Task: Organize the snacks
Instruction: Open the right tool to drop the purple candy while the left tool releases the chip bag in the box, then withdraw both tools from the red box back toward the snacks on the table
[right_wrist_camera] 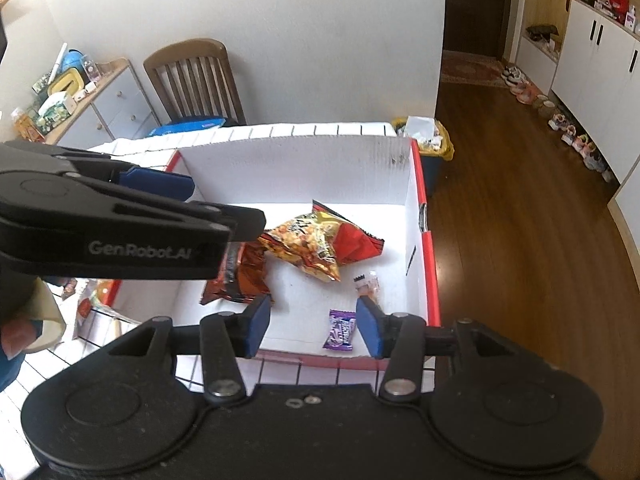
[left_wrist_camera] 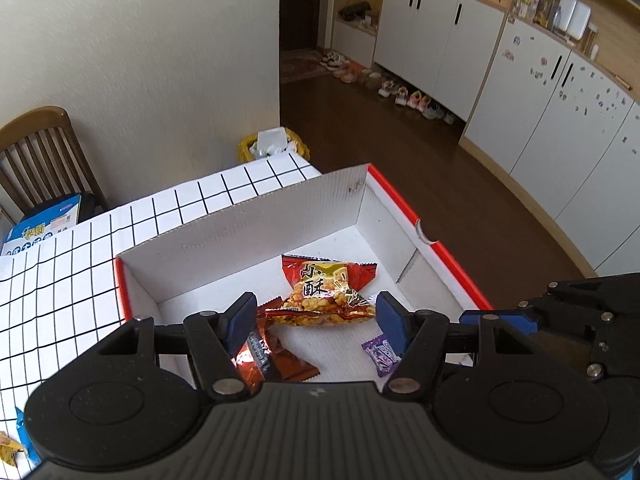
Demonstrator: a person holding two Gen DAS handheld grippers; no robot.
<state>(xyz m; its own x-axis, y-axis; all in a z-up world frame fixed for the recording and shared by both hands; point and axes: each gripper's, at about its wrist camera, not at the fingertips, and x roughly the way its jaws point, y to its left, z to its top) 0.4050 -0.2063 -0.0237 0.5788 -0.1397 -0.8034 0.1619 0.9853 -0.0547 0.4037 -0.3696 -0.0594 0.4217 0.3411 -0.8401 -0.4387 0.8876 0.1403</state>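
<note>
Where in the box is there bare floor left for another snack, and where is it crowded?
Free: the box floor along the back wall, behind the orange packet, and the right strip between that packet and the right wall. Crowded: the near left, where the brown packet meets the orange one; the purple candy lies near the front.

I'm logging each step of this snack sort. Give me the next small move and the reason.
Probably draw the left gripper back out of the white box toward the table on its left: its jaws stand open and empty above the orange snack bag, and a yellow wrapper lies outside on the checked tablecloth. The right gripper is open and empty too.
</note>
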